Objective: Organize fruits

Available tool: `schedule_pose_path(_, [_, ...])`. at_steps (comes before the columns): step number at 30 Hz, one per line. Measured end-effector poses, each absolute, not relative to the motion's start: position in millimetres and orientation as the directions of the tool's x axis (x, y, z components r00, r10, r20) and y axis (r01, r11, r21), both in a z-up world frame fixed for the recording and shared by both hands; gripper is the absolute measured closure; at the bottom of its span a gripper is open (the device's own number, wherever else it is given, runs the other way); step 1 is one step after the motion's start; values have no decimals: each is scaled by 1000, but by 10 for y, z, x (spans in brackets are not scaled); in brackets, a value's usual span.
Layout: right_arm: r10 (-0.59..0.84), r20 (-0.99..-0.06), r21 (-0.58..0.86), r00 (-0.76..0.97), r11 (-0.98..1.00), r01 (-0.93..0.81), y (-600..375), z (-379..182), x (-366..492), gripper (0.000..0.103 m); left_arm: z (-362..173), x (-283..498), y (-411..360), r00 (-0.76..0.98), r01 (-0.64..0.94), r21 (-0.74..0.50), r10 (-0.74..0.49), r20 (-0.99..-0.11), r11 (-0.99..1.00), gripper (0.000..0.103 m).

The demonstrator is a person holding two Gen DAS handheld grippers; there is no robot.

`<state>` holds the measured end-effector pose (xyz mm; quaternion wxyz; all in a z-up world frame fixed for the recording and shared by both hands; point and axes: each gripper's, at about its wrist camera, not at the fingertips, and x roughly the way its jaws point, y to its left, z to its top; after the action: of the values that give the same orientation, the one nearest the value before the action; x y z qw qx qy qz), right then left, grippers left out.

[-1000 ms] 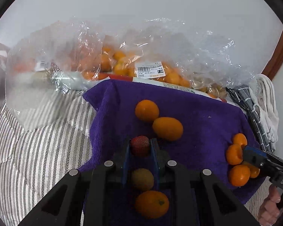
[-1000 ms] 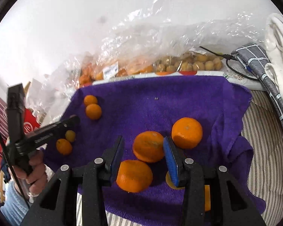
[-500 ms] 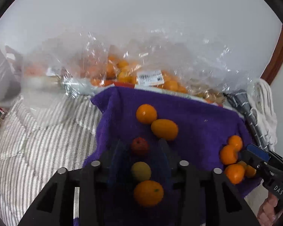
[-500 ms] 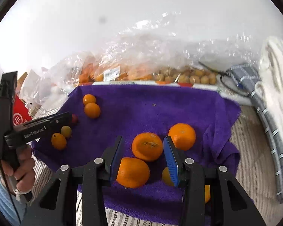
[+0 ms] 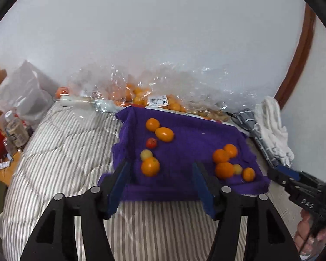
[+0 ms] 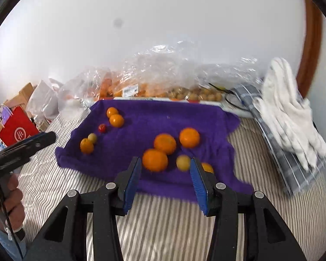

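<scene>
A purple towel [image 5: 191,139] [image 6: 163,117] lies on a striped bed cover. On its left are two orange fruits [image 5: 152,124], a small red fruit [image 5: 151,143] [image 6: 102,127], a yellow-green fruit [image 5: 146,154] and an orange [image 5: 150,166]. On its right sits a cluster of oranges [image 5: 220,156] [image 6: 164,143] with a small yellow fruit [image 6: 183,162]. My left gripper [image 5: 160,184] is open and empty, above the towel's near edge. My right gripper [image 6: 164,179] is open and empty, just short of the right cluster.
Clear plastic bags of fruit [image 5: 154,100] [image 6: 154,82] lie against the wall behind the towel. A white cloth on a grey checked cloth [image 6: 291,117] lies at the right. A red bag [image 6: 16,128], bottles [image 5: 15,128] and boxes stand off the bed's left edge.
Both grippers have pulled back and up from the towel. The left gripper opened wide, leaving the small red fruit on the towel. The right gripper opened wider too.
</scene>
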<state>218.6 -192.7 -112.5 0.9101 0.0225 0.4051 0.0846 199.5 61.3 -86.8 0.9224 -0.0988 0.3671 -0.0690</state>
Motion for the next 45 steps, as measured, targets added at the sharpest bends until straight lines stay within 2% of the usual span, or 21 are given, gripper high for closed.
schedule_pose_path(4, [140, -747, 108, 650, 990, -88, -2067, -1082, 1874, 56, -680, 1661, 555, 753, 29, -170, -134, -644, 985, 36])
schedule_pose_path(6, [116, -747, 88, 655, 993, -76, -2114, -1032, 1721, 51, -584, 1511, 530, 763, 30, -156, -123, -634, 987, 33])
schedule_pose_path(8, [92, -737, 65, 670, 996, -65, -2149, -965, 1573, 31, -490, 1383, 508, 773, 34, -153, -122, -622, 988, 30])
schedule_pose_path(11, [75, -691, 48, 719, 997, -57, -2154, -794, 1292, 19, -352, 1159, 462, 794, 53, -148, -132, -593, 988, 26])
schedule_pose_path(17, [86, -627, 48, 774, 996, -72, -2157, -532, 842, 4, -230, 791, 348, 805, 85, -129, -145, -575, 988, 23])
schedule_pose_path(20, [73, -619, 28, 782, 997, -71, -2136, -471, 660, 2, -217, 634, 281, 811, 89, -108, -135, -570, 990, 21])
schedule_pose_path(22, [71, -613, 22, 787, 997, -73, -2129, -455, 569, 2, -206, 555, 245, 816, 87, -95, -126, -564, 992, 16])
schedule_pose_path(30, [72, -588, 37, 806, 997, -62, -2176, -404, 281, 2, -158, 372, 255, 828, 85, -118, -136, -545, 989, 16])
schedule_pose_path(45, [51, -600, 54, 798, 998, -24, -2277, -461, 203, 2, -203, 333, 205, 820, 88, -119, -140, -555, 989, 16])
